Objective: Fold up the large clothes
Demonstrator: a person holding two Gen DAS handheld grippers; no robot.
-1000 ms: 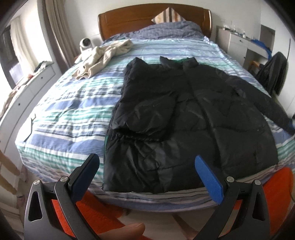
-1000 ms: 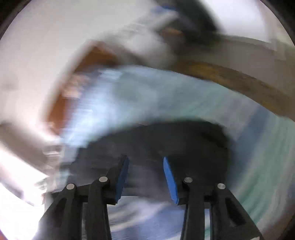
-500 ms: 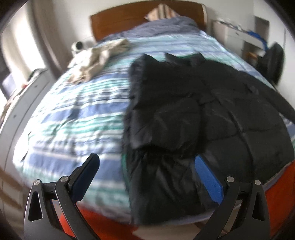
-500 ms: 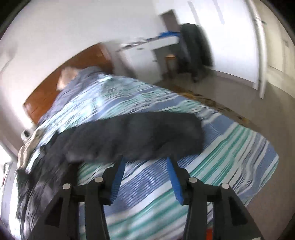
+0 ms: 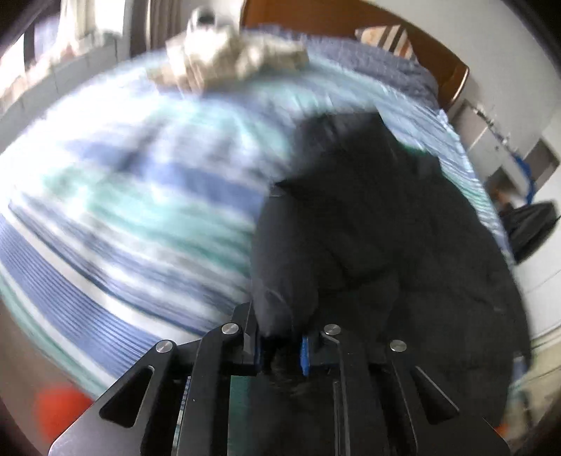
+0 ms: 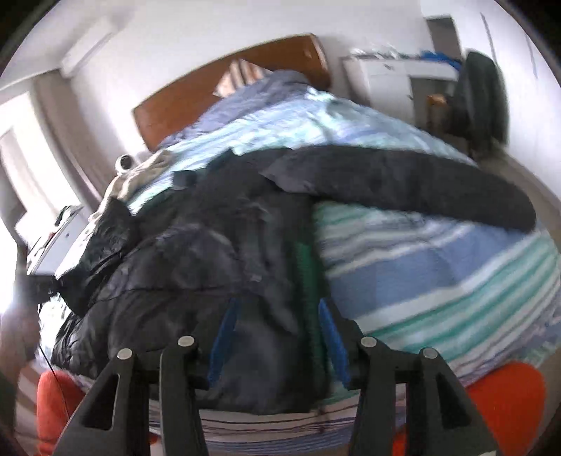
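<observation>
The big black jacket (image 6: 217,245) lies spread on the striped bed (image 6: 438,266), with one sleeve (image 6: 420,186) stretched out to the side. The left gripper (image 5: 280,347) is squeezed tight on a bunched bit of the jacket's edge. The right gripper (image 6: 277,336) is partly open, its blue pads (image 6: 333,340) on either side of the jacket's bottom edge. A beige cloth (image 5: 228,59) sits near the wooden headboard (image 6: 228,84).

Left wrist view sits low at the bed's (image 5: 115,196) foot edge, facing the headboard (image 5: 350,24); right view looks likewise, both sharing the black jacket (image 6: 210,245)
</observation>
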